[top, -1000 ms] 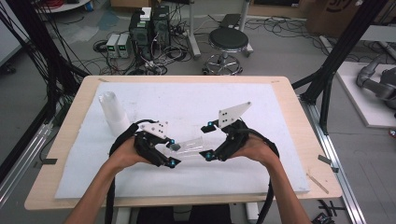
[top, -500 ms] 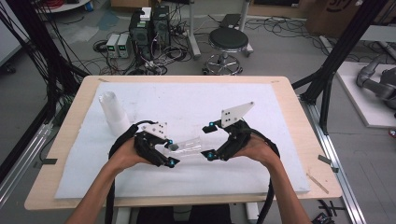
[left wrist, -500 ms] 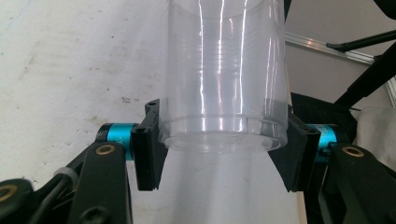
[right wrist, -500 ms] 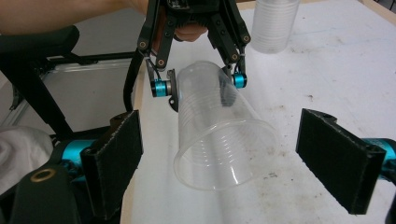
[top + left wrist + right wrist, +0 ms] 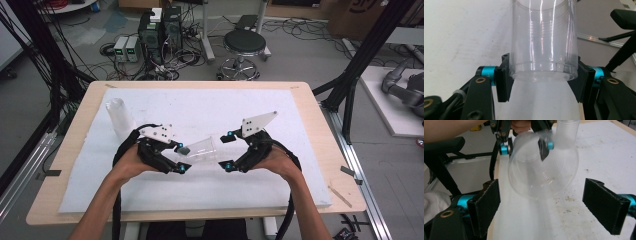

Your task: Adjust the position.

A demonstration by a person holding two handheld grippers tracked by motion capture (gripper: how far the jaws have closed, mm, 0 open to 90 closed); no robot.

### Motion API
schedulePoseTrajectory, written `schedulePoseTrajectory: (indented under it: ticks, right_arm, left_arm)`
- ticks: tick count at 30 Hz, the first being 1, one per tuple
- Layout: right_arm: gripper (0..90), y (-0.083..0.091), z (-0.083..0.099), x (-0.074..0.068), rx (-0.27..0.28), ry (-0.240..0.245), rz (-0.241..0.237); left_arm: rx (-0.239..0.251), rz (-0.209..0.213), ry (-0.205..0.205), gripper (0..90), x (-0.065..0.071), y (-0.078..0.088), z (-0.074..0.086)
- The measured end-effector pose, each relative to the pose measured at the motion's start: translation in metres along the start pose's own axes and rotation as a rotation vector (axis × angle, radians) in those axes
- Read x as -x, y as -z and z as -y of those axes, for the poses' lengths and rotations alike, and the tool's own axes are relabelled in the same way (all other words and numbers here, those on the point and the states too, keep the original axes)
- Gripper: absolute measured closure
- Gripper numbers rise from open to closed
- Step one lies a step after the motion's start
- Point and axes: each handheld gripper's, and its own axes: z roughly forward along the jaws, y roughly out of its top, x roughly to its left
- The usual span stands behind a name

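high view: a person's two forearms come in from the near edge of a pale wooden table (image 5: 300, 95) covered by a white foam sheet (image 5: 200, 110). the left gripper (image 5: 183, 158) has its black jaws closed on the narrow base of a clear, thin-walled plastic cup (image 5: 201, 149), held on its side above the middle of the sheet, mouth pointing right. the right gripper (image 5: 226, 150) sits just beside the cup's mouth with its jaws spread wide, holding nothing. a second stack of clear plastic cups (image 5: 119, 118) stands upright at the far left of the sheet. beyond the table lie a grey floor, tangled cables, computer boxes (image 5: 159, 29) and a round black stool (image 5: 242, 44).

left gripper view: both black pads press the cup's (image 5: 543, 40) base from either side.

right gripper view: the cup's (image 5: 543, 168) open mouth faces the camera, between the wide-apart pads but apart from them. the sheet shows brown specks.

the cup is likely very light, smooth and slippery, and easily crushed; the stiffer rolled rim or the base seems the safest place to hold, gently.
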Motion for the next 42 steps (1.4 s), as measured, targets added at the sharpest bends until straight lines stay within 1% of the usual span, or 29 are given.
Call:
schedulePoseTrajectory:
  ticks: [1, 2, 3, 4, 5, 6, 10, 12, 13, 16, 18, 19, 21, 22, 23, 24, 29, 31, 33, 35, 38, 42]
  right_arm:
    - [14.7, 0.0, 0.001, 0.0, 0.007, -0.003, 0.002]
    - [14.7, 0.0, 0.002, 0.0, 0.012, 0.0, -0.003]
    - [14.7, 0.0, 0.003, 0.0, 0.017, -0.001, -0.002]
    - [14.7, -0.001, 0.004, 0.0, 0.024, -0.005, -0.006]
    - [14.7, -0.001, 0.004, 0.0, 0.027, -0.003, -0.007]
    - [14.7, -0.002, 0.004, -0.001, 0.037, -0.014, -0.007]
    - [14.7, -0.004, 0.006, -0.002, 0.061, -0.012, -0.014]
    - [14.7, -0.005, 0.006, -0.002, 0.074, -0.01, -0.014]
    - [14.7, -0.006, 0.007, -0.002, 0.083, -0.009, -0.016]
    - [14.7, -0.006, 0.009, -0.003, 0.116, -0.013, -0.021]
    - [14.7, -0.006, 0.01, -0.003, 0.134, -0.018, -0.026]
    - [14.7, -0.007, 0.011, -0.003, 0.148, -0.019, -0.03]
    - [14.7, -0.008, 0.012, -0.003, 0.171, -0.018, -0.036]
    - [14.7, -0.008, 0.013, -0.003, 0.182, -0.016, -0.036]
    - [14.8, -0.008, 0.013, -0.004, 0.19, -0.021, -0.043]
    - [14.7, -0.009, 0.014, -0.004, 0.197, -0.022, -0.045]
    - [14.8, -0.01, 0.016, -0.003, 0.249, -0.027, -0.058]
    - [14.8, -0.011, 0.016, -0.003, 0.262, -0.031, -0.061]
    - [14.7, -0.011, 0.016, -0.003, 0.275, -0.032, -0.077]
    - [14.8, -0.011, 0.016, -0.003, 0.287, -0.032, -0.077]
    - [14.8, -0.011, 0.016, -0.002, 0.307, -0.034, -0.086]
    - [14.8, -0.014, 0.015, -0.002, 0.315, -0.035, -0.09]
  left_arm:
    - [0.017, 0.005, -0.009, 43.0, 0.0, 0.002, -0.001]
    - [0.052, 0.012, 0.007, 43.0, 0.001, 0.003, -0.002]
    - [0.059, 0.015, -0.011, 43.0, 0.001, 0.005, -0.003]
    - [0.075, 0.012, -0.006, 43.0, 0.002, 0.005, -0.003]
    - [0.088, 0.011, -0.009, 43.0, 0.003, 0.006, -0.004]
    - [0.095, 0.008, -0.009, 43.0, 0.003, 0.006, -0.004]
    - [0.141, 0.009, -0.008, 42.9, 0.003, 0.005, -0.003]
    - [0.171, 0.016, -0.005, 42.9, 0.003, 0.003, -0.002]
    - [0.178, 0.018, -0.008, 42.9, 0.003, 0.003, -0.002]
    - [0.218, 0.026, 0.001, 42.9, 0.004, -0.002, 0.001]
    - [0.232, 0.025, -0.004, 42.9, 0.003, -0.005, 0.003]
    - [0.25, 0.028, 0.007, 42.9, 0.004, -0.007, 0.004]
    - [0.261, 0.033, 0.0, 42.9, 0.004, -0.009, 0.006]
    - [0.273, 0.03, 0.009, 42.9, 0.004, -0.01, 0.007]
    - [0.282, 0.033, 0.009, 42.9, 0.004, -0.011, 0.007]
    - [0.302, 0.041, 0.011, 42.9, 0.004, -0.012, 0.009]
    - [0.363, 0.04, 0.02, 42.9, 0.008, -0.022, 0.016]
    - [0.376, 0.042, 0.024, 42.9, 0.008, -0.024, 0.018]
    - [0.374, 0.041, 0.022, 42.8, 0.009, -0.026, 0.019]
    - [0.393, 0.049, 0.022, 42.8, 0.009, -0.028, 0.019]
    - [0.398, 0.049, 0.02, 42.9, 0.01, -0.031, 0.019]
    - [0.398, 0.048, 0.019, 42.9, 0.01, -0.033, 0.018]
